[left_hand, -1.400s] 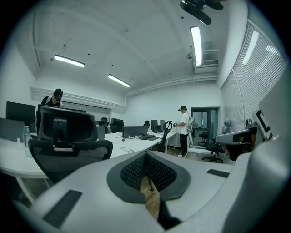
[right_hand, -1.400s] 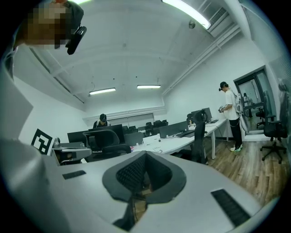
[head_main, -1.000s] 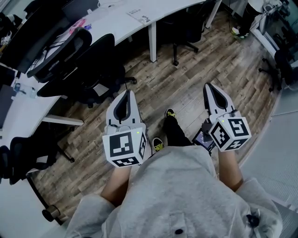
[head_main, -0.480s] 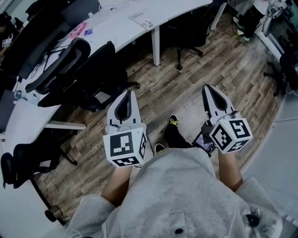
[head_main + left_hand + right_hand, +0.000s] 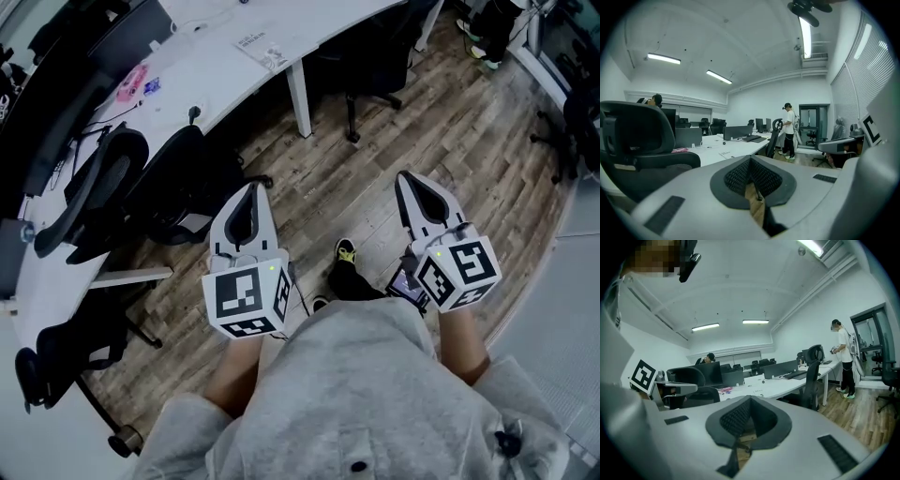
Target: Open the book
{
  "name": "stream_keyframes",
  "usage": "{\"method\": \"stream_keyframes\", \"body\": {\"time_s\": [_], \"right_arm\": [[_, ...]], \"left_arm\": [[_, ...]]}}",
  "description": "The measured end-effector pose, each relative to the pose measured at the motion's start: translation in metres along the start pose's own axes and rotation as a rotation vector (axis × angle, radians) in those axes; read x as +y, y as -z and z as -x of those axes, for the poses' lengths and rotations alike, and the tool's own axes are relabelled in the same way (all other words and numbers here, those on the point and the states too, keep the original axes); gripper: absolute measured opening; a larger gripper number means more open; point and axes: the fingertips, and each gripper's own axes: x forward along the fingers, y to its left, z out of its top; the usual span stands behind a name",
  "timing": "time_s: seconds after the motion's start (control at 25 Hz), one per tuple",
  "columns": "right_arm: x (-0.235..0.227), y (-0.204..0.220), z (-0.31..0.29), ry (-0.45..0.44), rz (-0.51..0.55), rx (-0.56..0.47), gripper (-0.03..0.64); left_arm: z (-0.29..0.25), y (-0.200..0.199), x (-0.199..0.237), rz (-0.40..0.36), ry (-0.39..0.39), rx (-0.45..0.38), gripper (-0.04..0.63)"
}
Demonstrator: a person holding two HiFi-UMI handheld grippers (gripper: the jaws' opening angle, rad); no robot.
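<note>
In the head view we see both claws out over the wood floor (image 5: 375, 159), the left claw (image 5: 251, 187) and the right claw (image 5: 405, 176) each with jaws pressed together and nothing in them. Only the claw views show a person (image 5: 789, 131) standing far ahead. The one book-like thing we find is a thin white booklet (image 5: 262, 50) lying flat on the white bench (image 5: 216, 66), well ahead of the left claw and ahead-left of the right claw; we cannot tell whether it is the book.

txt: none legible | desk paper (image 5: 265, 52): print too small to read
</note>
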Motion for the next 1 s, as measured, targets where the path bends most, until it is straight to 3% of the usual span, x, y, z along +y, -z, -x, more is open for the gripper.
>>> {"method": "stream_keyframes", "body": {"time_s": [0.28, 1.0], "right_arm": [[-0.041, -0.012, -0.037, -0.006, -0.020, -0.005, 0.025], [-0.081, -0.026, -0.094, -0.209, -0.030, 0.016, 0.025]], "left_arm": [[-0.055, -0.014, -0.008, -0.002, 0.002, 0.013, 0.009], [-0.120, -0.040, -0.023, -0.034, -0.057, -0.009, 0.009]]}}
